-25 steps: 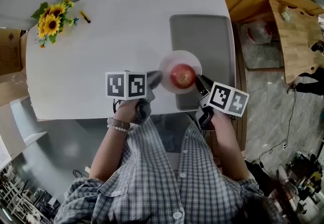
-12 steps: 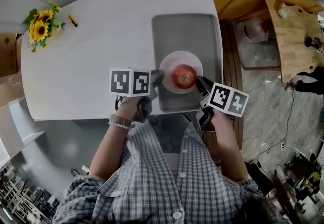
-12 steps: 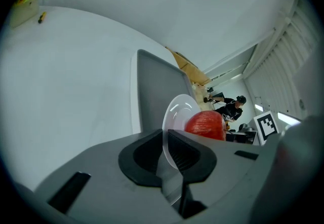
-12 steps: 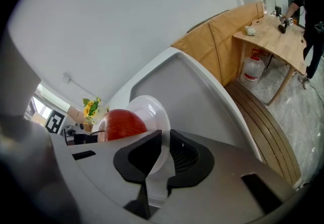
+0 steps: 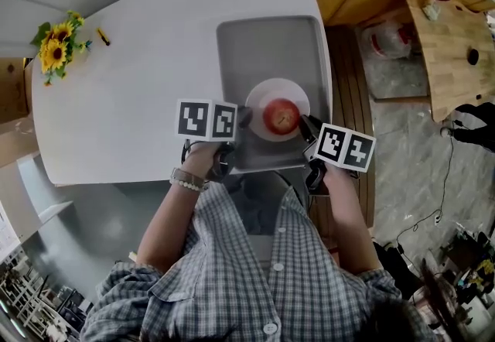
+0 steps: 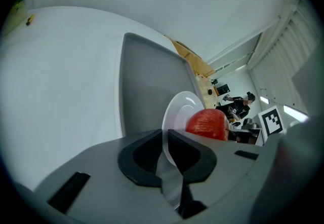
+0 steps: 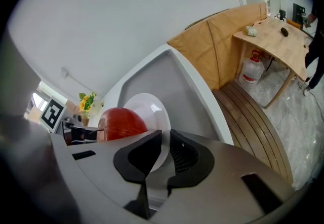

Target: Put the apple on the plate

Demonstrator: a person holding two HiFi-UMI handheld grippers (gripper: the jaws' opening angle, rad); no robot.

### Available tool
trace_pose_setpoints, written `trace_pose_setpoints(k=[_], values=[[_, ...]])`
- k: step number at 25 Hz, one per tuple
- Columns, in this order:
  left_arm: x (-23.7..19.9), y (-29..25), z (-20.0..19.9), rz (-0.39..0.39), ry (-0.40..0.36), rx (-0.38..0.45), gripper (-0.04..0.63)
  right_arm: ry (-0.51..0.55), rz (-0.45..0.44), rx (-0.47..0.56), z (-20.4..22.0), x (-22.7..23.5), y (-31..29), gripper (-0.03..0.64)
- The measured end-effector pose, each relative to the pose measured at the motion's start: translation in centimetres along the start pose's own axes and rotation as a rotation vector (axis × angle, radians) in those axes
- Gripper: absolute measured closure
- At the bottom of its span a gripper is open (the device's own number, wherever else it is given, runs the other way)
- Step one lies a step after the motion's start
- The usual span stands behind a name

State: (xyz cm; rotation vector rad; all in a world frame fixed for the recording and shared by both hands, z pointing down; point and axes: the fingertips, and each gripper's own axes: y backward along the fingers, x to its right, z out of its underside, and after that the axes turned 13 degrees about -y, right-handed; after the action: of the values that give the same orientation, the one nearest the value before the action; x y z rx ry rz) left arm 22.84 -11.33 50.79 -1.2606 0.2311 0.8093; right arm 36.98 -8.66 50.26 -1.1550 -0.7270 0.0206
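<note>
Two grippers carry a single load. The left gripper (image 5: pixel 243 117) is clamped on the left rim of the white plate (image 5: pixel 276 87). The right gripper (image 5: pixel 305 126) is clamped on the opposite rim. In both gripper views the thin edge runs between the jaws. The red apple (image 5: pixel 280 116) sits at the plate's centre, between the two grips, and neither gripper touches it.

Compared with a second ago, the plate and both grippers have travelled together. They started at the left edge of the grey tray (image 5: pixel 263 46) and are now over its near half, close to its near edge. The grips themselves are unchanged. The tray lies along the right edge of the white counter (image 5: pixel 131 77), and the sunflowers (image 5: pixel 52 50) stand at the far left corner, well apart. Whether the plate's base already touches the tray cannot be told.

Judgement: the apple is already on the plate, so the stated goal appears met. What remains is probably to set the plate down level and release both rims without tipping the apple.
</note>
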Motion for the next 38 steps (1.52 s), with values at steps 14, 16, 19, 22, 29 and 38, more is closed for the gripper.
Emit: trace_pose_setpoints(k=[14,16,19,22,29,38], values=[[-0.5,-0.8,0.5,-0.066,-0.025,-0.007,0.557,0.084,-0.029,-0.015,0.1,0.2,-0.9,0.555],[-0.5,-0.8,0.6,-0.066,-0.03,-0.003,0.557,0.114,-0.026,-0.012,0.2,0.2,-0.9,0.555],[-0.4,-0.8,0.5,-0.052,-0.034,0.008,0.555,0.152,-0.019,-0.008,0.3,0.2,-0.9,0.555],[0.0,-0.6,0.3,-0.018,-0.037,0.024,0.532,0.155,-0.034,0.047,-0.2,0.0,-0.5,0.555],[1.0,1.0,0.2,0.038,-0.068,0.085,0.508,0.16,-0.042,0.188,-1.4,-0.8,1.2,0.555],[0.3,5.7,-0.3,0.051,-0.144,0.18,0.527,0.204,0.011,0.34,-1.6,-2.7,4.4,0.555]])
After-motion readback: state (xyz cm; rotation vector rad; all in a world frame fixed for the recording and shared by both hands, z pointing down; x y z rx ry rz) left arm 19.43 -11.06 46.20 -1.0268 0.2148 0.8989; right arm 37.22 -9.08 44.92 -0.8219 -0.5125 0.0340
